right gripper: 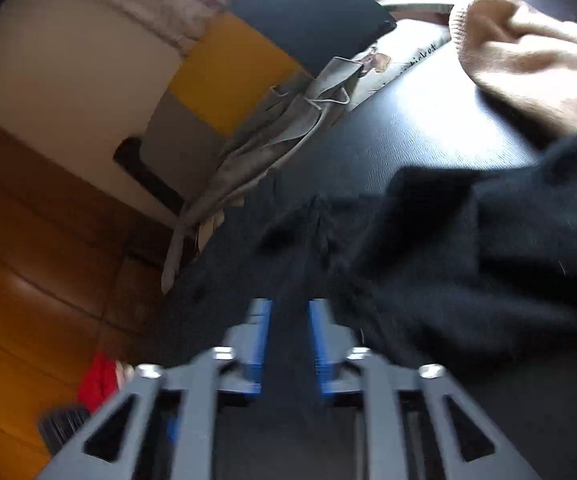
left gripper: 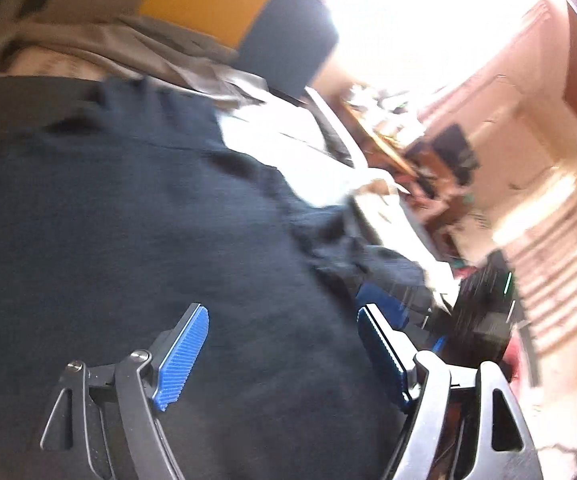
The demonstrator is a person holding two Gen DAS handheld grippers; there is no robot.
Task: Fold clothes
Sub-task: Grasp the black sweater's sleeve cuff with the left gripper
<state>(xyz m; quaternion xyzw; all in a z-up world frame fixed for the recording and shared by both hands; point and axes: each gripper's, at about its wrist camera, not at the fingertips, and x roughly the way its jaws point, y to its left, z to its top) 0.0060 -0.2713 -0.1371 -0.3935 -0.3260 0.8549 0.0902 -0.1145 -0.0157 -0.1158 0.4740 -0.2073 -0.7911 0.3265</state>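
A dark navy garment (left gripper: pixel 128 220) fills most of the left wrist view, lying spread under my left gripper (left gripper: pixel 284 320). Its blue pads (left gripper: pixel 184 356) stand wide apart over the cloth, holding nothing. The other gripper shows blurred at the right (left gripper: pixel 484 312). In the right wrist view my right gripper (right gripper: pixel 288 320) has its blue pads (right gripper: pixel 258 344) close together with a strip of the dark garment (right gripper: pixel 448 248) running between them. The cloth bunches up to the right of the fingers. The view is blurred.
A grey garment (right gripper: pixel 284 128) and a beige knit one (right gripper: pixel 536 64) lie on the dark surface (right gripper: pixel 420 128). Behind are yellow, grey and dark cushions (right gripper: pixel 232 72). White cloth (left gripper: pixel 288 140) lies beyond the navy garment. Wooden floor (right gripper: pixel 28 260) and a cluttered shelf (left gripper: pixel 388 128) are nearby.
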